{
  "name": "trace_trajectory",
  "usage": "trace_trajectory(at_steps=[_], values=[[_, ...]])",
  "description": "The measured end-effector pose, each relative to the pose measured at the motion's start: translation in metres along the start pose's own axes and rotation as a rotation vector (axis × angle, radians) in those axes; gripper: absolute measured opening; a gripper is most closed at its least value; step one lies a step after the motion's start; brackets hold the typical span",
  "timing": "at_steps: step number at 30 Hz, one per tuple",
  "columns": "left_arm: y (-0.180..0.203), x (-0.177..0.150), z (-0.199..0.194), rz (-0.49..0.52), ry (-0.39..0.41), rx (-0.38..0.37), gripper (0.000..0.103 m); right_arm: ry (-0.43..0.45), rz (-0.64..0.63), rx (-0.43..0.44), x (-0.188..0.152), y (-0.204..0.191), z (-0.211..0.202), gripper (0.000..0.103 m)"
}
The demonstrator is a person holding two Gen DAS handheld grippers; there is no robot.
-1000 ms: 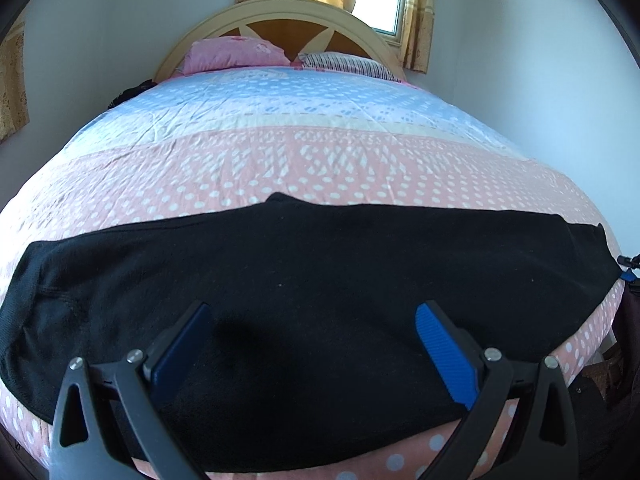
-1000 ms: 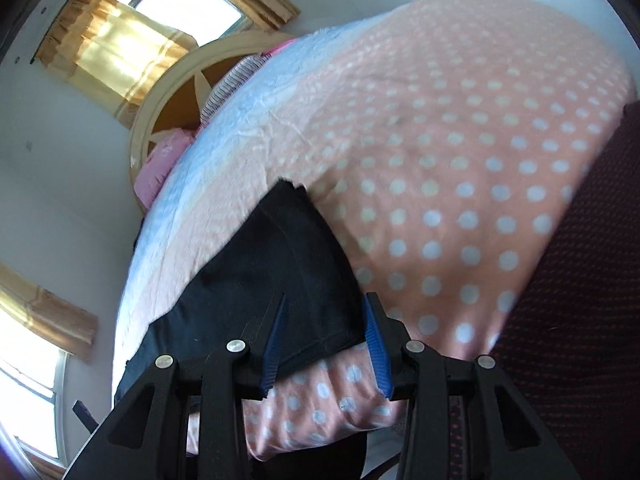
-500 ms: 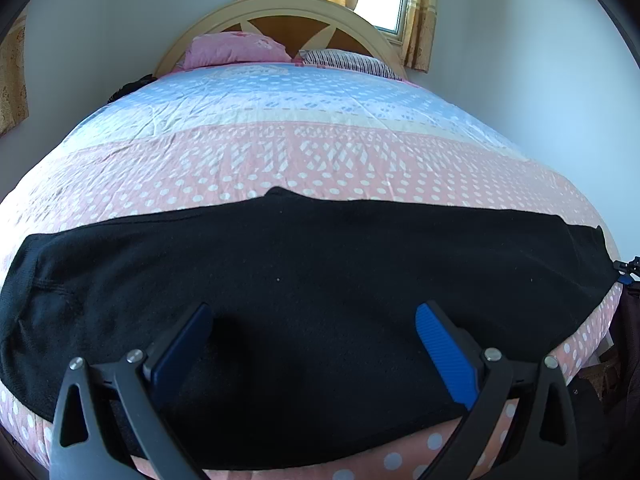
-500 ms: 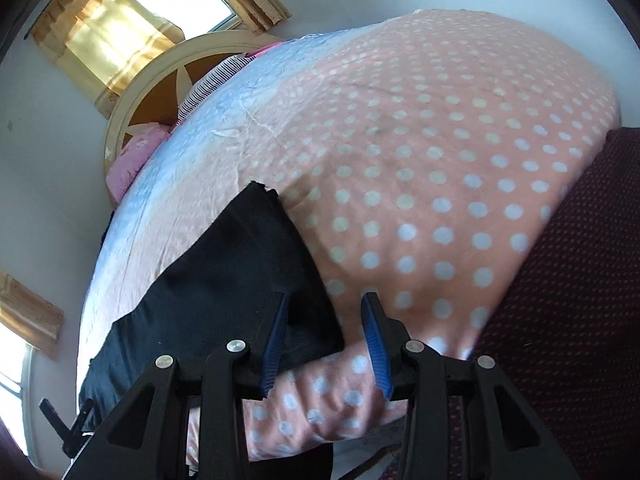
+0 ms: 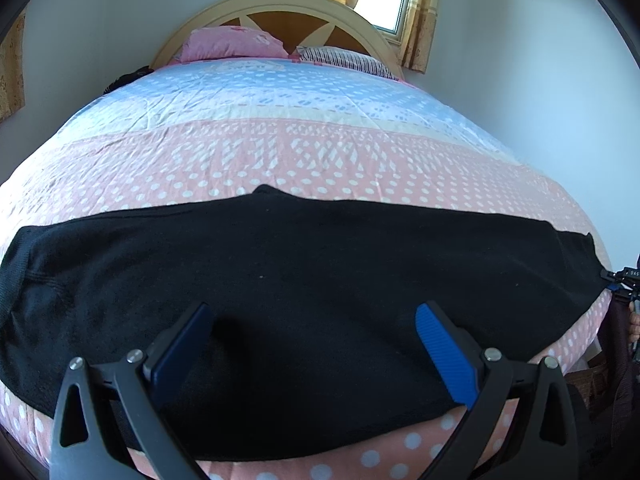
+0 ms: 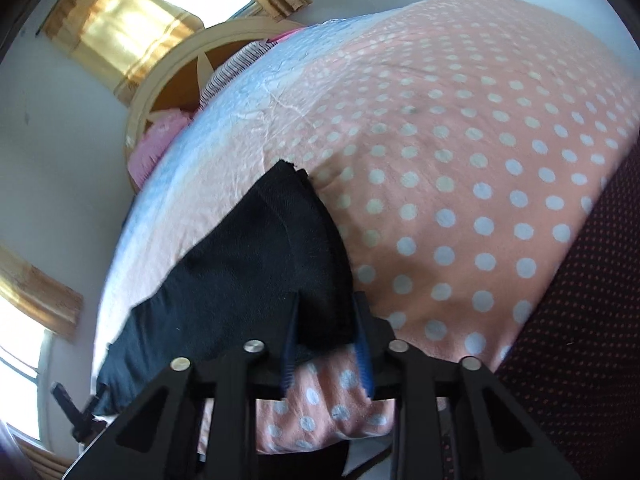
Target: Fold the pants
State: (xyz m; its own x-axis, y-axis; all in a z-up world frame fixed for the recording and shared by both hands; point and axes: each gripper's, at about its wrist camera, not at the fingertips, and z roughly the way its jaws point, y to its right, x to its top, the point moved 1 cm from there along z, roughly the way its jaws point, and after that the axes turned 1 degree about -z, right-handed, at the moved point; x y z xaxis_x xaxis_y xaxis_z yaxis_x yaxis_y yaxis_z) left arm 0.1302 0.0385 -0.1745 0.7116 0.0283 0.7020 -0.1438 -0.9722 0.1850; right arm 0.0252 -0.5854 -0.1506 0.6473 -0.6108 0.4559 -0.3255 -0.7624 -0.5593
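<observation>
Black pants (image 5: pixel 304 280) lie stretched flat across the near edge of the bed (image 5: pixel 280 152), leg to leg along that edge, directly under the left gripper (image 5: pixel 312 332). That one hangs over the middle of the fabric, blue fingers (image 5: pixel 444 356) spread wide, nothing between them. At the bed's near right corner, the right gripper (image 6: pixel 326 336) has its fingers drawn in narrow around the end of the pants, cloth pinched between the pads. Up at the far edge, a pink pillow (image 5: pixel 236 42) and a striped pillow (image 5: pixel 344 58) lean against the headboard (image 5: pixel 280 4).
</observation>
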Motion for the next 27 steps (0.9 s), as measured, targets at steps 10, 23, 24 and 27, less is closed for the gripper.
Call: trace_trajectory(at_steps=[10,23,24,27], values=[[0.006,0.004,-0.007,-0.022,0.003,-0.039,0.103,0.190,-0.270,-0.078,-0.009,-0.077,-0.040,0.014],[0.028,0.009,-0.017,0.023,0.009,-0.130,0.103,0.150,-0.790,-0.018,-0.082,-0.261,0.004,0.014],[0.030,0.009,-0.017,0.026,0.006,-0.135,0.103,0.132,-0.813,-0.009,-0.089,-0.270,0.012,0.014],[0.035,0.007,-0.015,0.032,-0.005,-0.151,0.103,0.055,-0.883,0.007,-0.119,-0.291,0.047,0.014]])
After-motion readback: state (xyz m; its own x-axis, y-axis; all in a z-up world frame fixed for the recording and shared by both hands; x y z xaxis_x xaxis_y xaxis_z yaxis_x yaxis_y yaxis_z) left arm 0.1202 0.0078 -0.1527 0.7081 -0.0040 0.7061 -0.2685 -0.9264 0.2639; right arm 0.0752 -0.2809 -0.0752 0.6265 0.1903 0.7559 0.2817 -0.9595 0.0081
